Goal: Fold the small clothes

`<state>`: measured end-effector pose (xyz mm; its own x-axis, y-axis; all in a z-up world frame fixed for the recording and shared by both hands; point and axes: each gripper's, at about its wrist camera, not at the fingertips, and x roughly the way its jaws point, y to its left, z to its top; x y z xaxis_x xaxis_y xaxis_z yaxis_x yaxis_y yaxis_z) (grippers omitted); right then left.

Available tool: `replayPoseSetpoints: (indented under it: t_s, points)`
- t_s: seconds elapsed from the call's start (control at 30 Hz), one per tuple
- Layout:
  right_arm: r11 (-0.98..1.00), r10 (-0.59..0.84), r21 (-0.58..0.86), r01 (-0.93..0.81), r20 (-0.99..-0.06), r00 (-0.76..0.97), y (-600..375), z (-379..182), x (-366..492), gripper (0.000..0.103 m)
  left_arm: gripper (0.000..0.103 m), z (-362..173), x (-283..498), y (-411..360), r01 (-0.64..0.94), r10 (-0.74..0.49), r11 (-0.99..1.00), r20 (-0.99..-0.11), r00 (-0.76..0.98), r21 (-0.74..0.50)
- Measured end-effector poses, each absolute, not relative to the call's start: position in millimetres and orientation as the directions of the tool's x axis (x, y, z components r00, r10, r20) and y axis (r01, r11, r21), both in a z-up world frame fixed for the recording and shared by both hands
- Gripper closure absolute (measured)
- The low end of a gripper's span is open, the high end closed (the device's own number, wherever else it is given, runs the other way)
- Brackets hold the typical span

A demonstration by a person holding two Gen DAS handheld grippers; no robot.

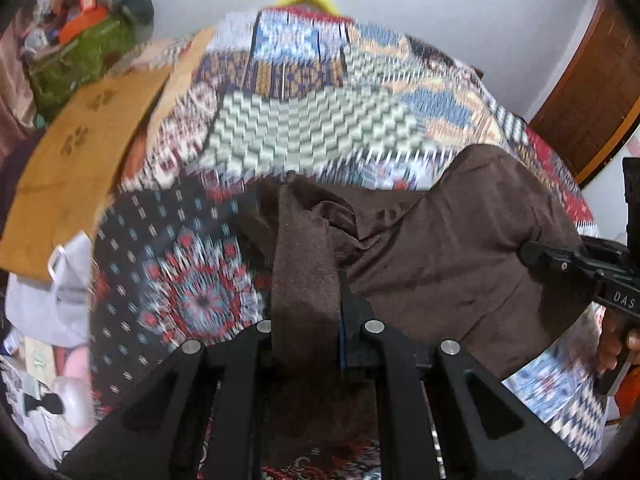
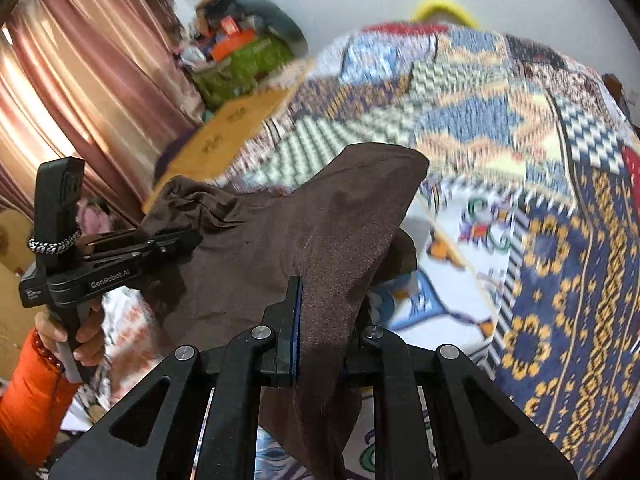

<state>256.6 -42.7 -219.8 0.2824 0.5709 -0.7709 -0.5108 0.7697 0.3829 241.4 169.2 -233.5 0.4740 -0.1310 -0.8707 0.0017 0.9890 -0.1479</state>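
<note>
Bed covered by a patchwork quilt (image 1: 304,120); brown garment (image 1: 440,248) at four o'clock, cardboard sheet (image 1: 76,168) at nine o'clock.

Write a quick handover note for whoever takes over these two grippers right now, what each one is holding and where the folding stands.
Left gripper: shut on an edge of the brown garment.
Right gripper: shut on another edge of the same garment.
The garment hangs stretched between both grippers above the patchwork bedspread, partly draped on it and bunched near the left gripper.
Done: garment picked up by two edges.
Left: lay it flat on the bedspread, smooth the bunched part, then fold. No finished fold shows yet.
</note>
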Motion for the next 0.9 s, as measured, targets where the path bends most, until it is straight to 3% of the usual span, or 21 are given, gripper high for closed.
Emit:
replayPoseSetpoints:
  t_s: [0.17, 0.23, 0.3, 0.37, 0.5, 0.63, 0.7, 0.9]
  points:
    - [0.799, 0.518, 0.321, -0.508, -0.798, 0.31, -46, -218, 255, 0.08, 0.073, -254, 235, 178, -0.046, -0.097, 0.99, -0.885, 0.456, -0.132]
    - [0.817, 0.462, 0.243, -0.523, -0.818, 0.343, -45, -214, 250, 0.064, 0.07, -255, 234, 185, -0.077, -0.075, 0.989, -0.888, 0.453, -0.123]
    - [0.82, 0.428, 0.179, -0.543, -0.822, 0.376, -48, -208, 246, 0.059, 0.07, -247, 230, 192, -0.102, -0.05, 0.989, -0.881, 0.471, -0.111]
    - [0.825, 0.407, 0.135, -0.549, -0.815, 0.412, -50, -200, 243, 0.059, 0.068, -235, 229, 197, -0.123, 0.003, 0.99, -0.873, 0.488, -0.065]
    - [0.809, 0.436, 0.1, -0.579, -0.762, 0.478, -49, -172, 235, 0.059, 0.037, -201, 220, 201, -0.185, 0.071, 0.982, -0.813, 0.578, -0.045]
    - [0.758, 0.517, 0.153, -0.634, -0.734, 0.441, -31, -160, 233, 0.048, 0.034, -188, 216, 191, -0.148, -0.015, 0.98, -0.791, 0.612, -0.133]
    - [0.728, 0.539, 0.174, -0.663, -0.744, 0.396, -15, -166, 237, 0.047, 0.03, -191, 215, 181, -0.115, -0.063, 0.979, -0.791, 0.609, -0.167]
    - [0.728, 0.468, 0.162, -0.666, -0.828, 0.31, 7, -210, 249, 0.047, 0.026, -236, 234, 154, -0.076, -0.061, 0.99, -0.862, 0.503, -0.115]
